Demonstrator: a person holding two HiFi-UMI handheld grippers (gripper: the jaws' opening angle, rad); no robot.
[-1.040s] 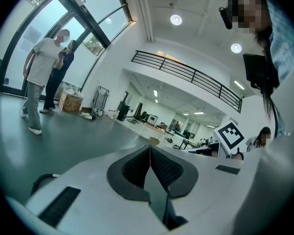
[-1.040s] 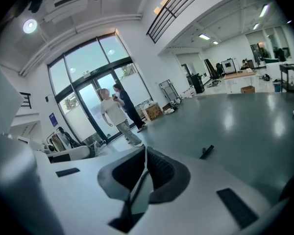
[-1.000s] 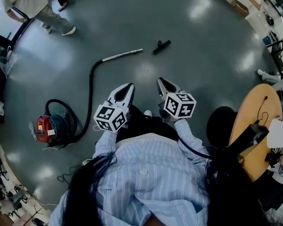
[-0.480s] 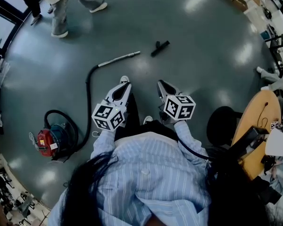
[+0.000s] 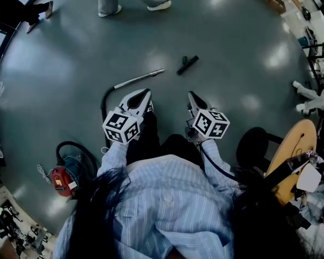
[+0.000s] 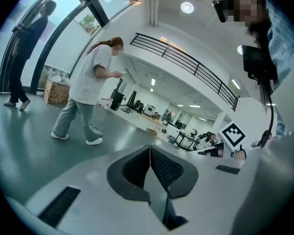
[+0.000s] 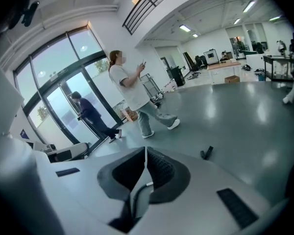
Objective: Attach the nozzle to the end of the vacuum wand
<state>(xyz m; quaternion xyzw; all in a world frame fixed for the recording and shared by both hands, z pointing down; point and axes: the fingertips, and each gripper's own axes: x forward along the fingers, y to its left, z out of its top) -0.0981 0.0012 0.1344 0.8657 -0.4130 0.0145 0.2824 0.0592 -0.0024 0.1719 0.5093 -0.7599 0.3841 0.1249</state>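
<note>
Head view: the black nozzle (image 5: 187,65) lies on the floor just past the free end of the vacuum wand (image 5: 140,78), not yet joined. My left gripper (image 5: 146,93) and right gripper (image 5: 191,96) are both closed and empty, held out ahead, probably because neither part is within reach yet.

The person wears a pale blue, finely striped long-sleeved shirt (image 5: 167,198) and dark trousers (image 5: 151,144), with long dark hair (image 5: 92,215) over the shoulders. The white, black-padded left gripper (image 5: 144,93) and right gripper (image 5: 192,95) each bear a black-and-white marker cube (image 5: 120,127). A thin black cable (image 5: 218,169) runs beside the right sleeve.
</note>
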